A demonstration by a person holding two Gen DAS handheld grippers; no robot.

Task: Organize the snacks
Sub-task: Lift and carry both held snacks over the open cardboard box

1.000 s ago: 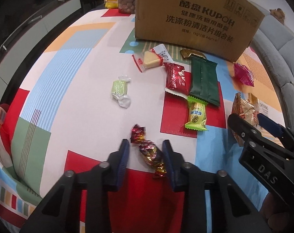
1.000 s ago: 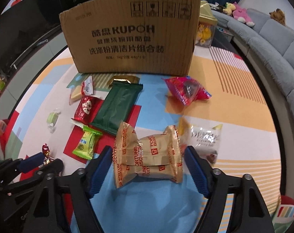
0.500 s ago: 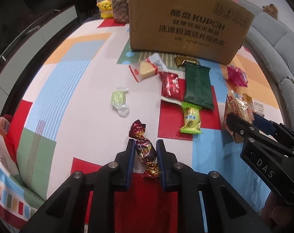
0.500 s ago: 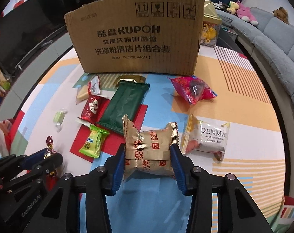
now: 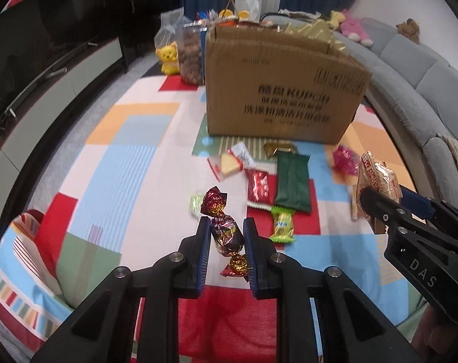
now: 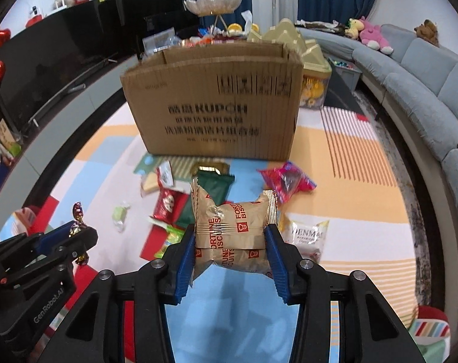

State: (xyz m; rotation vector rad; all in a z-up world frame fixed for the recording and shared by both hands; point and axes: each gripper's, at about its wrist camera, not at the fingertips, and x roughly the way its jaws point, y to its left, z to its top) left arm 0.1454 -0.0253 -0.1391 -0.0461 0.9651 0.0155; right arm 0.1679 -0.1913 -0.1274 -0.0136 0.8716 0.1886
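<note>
Where colourful cloth [image 5: 132,157] spreads, grey sofa [image 5: 410,69] curves

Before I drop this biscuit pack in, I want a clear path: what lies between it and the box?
In the right wrist view, a green packet and a gold wrapper lie on the cloth below.

glossy foil candy [image 5: 226,236]; crinkly shiny biscuit pack [image 6: 233,233]; matt corrugated cardboard box [image 6: 217,112]

"KUPOH" is printed on the cardboard box [image 6: 211,112] at 12 o'clock. "FORTUNE BISCUITS" is read on the brown packet [image 6: 232,230]; "DENMA", cut off, on the white packet [image 6: 304,236] at 3 o'clock. "DAS" is marked on the right gripper [image 5: 380,202], "GenRobot.AI" on the left gripper [image 6: 74,236].
</note>
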